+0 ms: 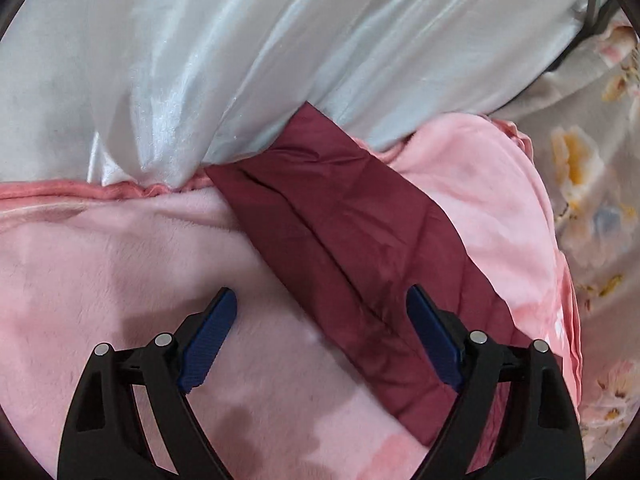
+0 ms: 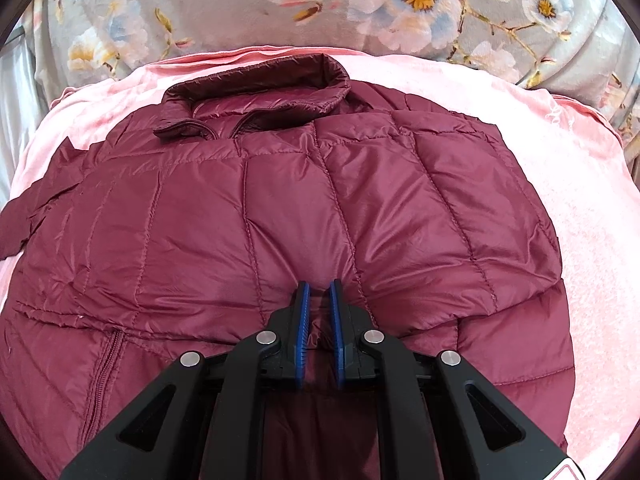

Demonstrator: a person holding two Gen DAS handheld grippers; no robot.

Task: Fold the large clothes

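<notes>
The right claw (image 2: 319, 286) points forward over a maroon quilted jacket (image 2: 248, 216), its 2 blue-padded fingers (image 2: 303, 320) drawn close together and pinching a ridge of the jacket's fabric between them. The jacket lies spread front-up on a pink blanket (image 2: 592, 208), collar (image 2: 276, 92) away from the camera, a zipper (image 2: 105, 364) showing at lower left. A floral cover (image 2: 224, 4) lies beyond the blanket.

The left claw (image 1: 322, 300) hovers low above the pink blanket (image 1: 120, 272), fingers (image 1: 210, 332) spread wide apart and gripping nothing. A maroon sleeve (image 1: 332, 220) runs diagonally between its fingertips toward a pale satin sheet (image 1: 240, 52).
</notes>
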